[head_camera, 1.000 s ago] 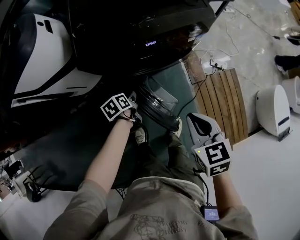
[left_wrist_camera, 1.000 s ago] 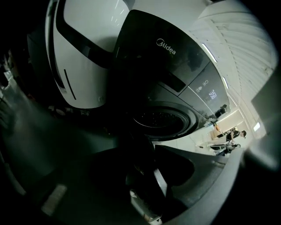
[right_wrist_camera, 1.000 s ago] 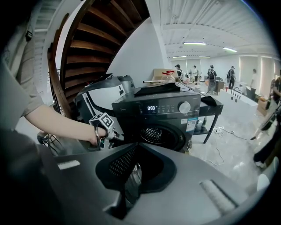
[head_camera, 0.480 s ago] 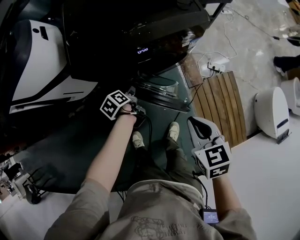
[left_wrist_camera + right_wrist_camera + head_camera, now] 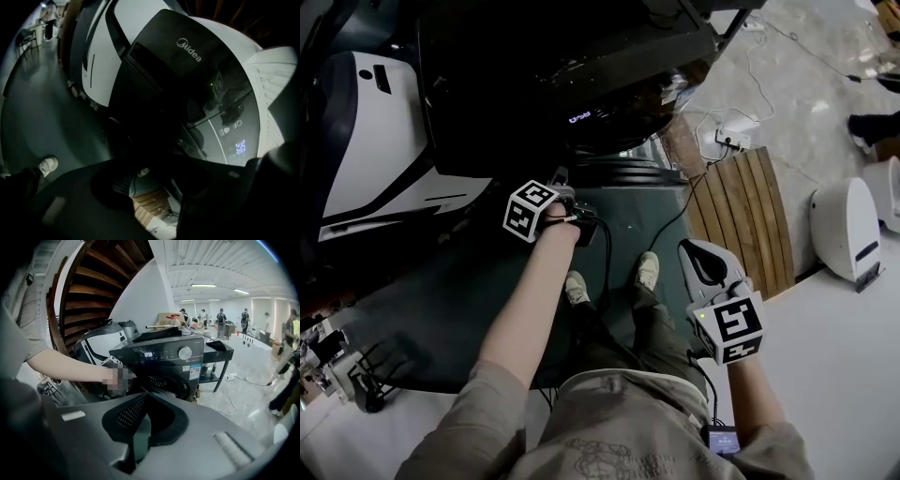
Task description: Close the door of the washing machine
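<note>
Nearest, on the right, the right tongs (image 5: 698, 251): tips pressed together, pinching nothing, idle above the shoes (image 5: 647, 270) and just left of the wooden slats (image 5: 745, 211). Further off, on the left, the left tongs (image 5: 577, 217) at the end of an outstretched arm, over the green mat (image 5: 469, 300): slightly spread, judging by the gap between them, clasping nothing, close against the left edge of the door (image 5: 633, 173), though contact too dark to confirm. Beyond that, the door itself, low on the front of the dark washing machine (image 5: 572, 75), below the lit display (image 5: 579, 116), lying almost flat to the front. Looks nearly done: most of the way in, with at most a thin crack showing in the right gripper view. Probably only a last firm push to go, until the catch takes; cannot tell from here whether already latched.
</note>
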